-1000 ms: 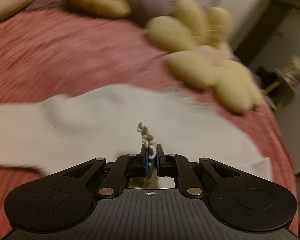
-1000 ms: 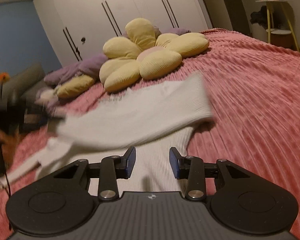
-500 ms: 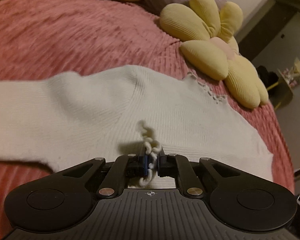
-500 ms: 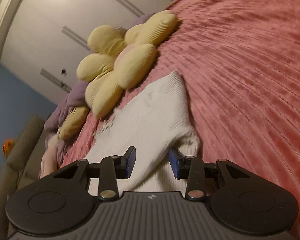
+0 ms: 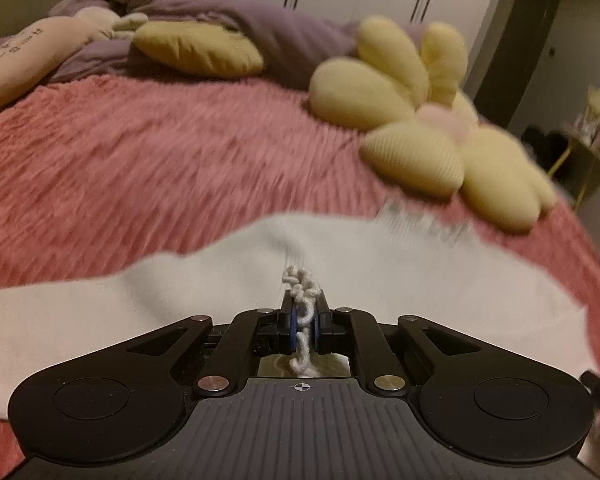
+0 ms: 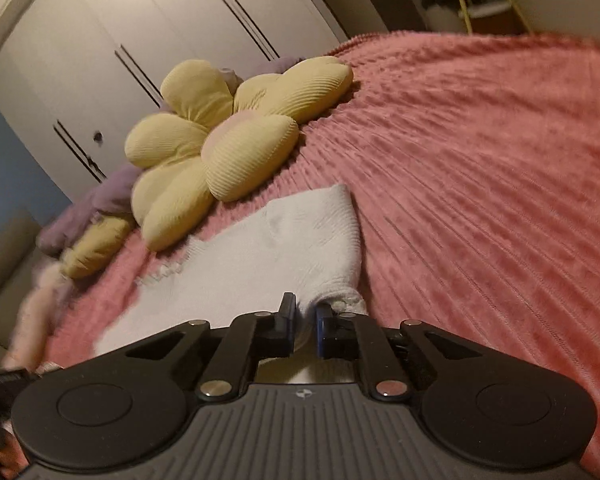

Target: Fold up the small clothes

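The white knit sweater (image 5: 380, 280) lies spread flat on the pink bedspread (image 5: 160, 168), just in front of the yellow flower cushion (image 5: 440, 140); its lace-edged neckline points toward that cushion. My left tool (image 5: 305, 316) is pressed together on a twisted white cord (image 5: 302, 292) at the sweater's near edge, the cord bunching up above the pads. My right tool (image 6: 303, 316) has its jaws clamped on a fold of the sweater's fabric at the near edge, where the knit bunches into a small roll beside the right pad. From there a sleeve (image 6: 320, 224) runs away toward the flower cushion, ending just short of a petal. Beyond the cushion, at the head of the bed, sit a purple blanket (image 5: 260, 32), a plain yellow pillow (image 5: 196, 48) and a pale plush toy (image 5: 32, 56). White wardrobe doors (image 6: 120, 40) stand behind them.
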